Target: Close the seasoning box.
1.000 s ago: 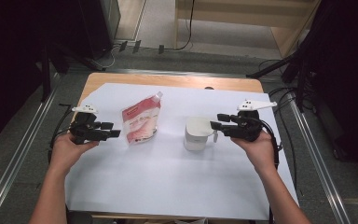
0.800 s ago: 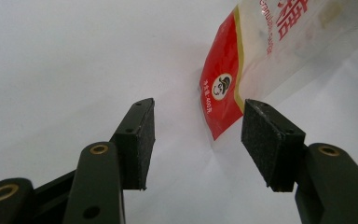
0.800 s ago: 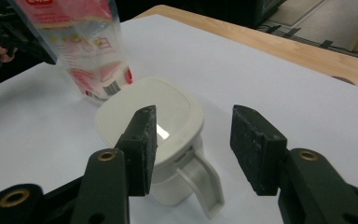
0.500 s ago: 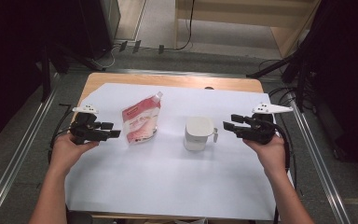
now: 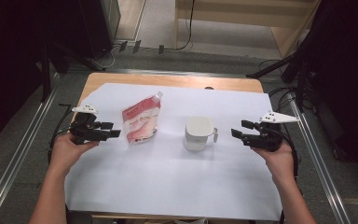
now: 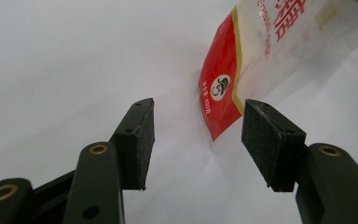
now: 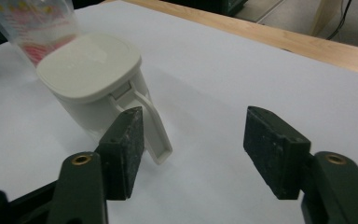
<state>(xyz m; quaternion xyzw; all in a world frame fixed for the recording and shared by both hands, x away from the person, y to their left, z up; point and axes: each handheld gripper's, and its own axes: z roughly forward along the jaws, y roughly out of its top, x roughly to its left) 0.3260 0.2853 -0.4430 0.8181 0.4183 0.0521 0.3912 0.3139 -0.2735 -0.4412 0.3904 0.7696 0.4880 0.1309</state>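
L gripper (image 5: 113, 133) sat at frame's mid-left w/ jaws wide apart, gripping nothing, red pouch (image 5: 141, 124) just beyond its tips — R gripper (image 5: 237, 133) at mid-right, likewise wide open & empty, near the lidded white jug (image 5: 198, 133) at center, handle toward it — both on white paper (image 5: 177, 186).

"400" beside a round logo on the red pouch (image 6: 223, 93); other print unreadable.
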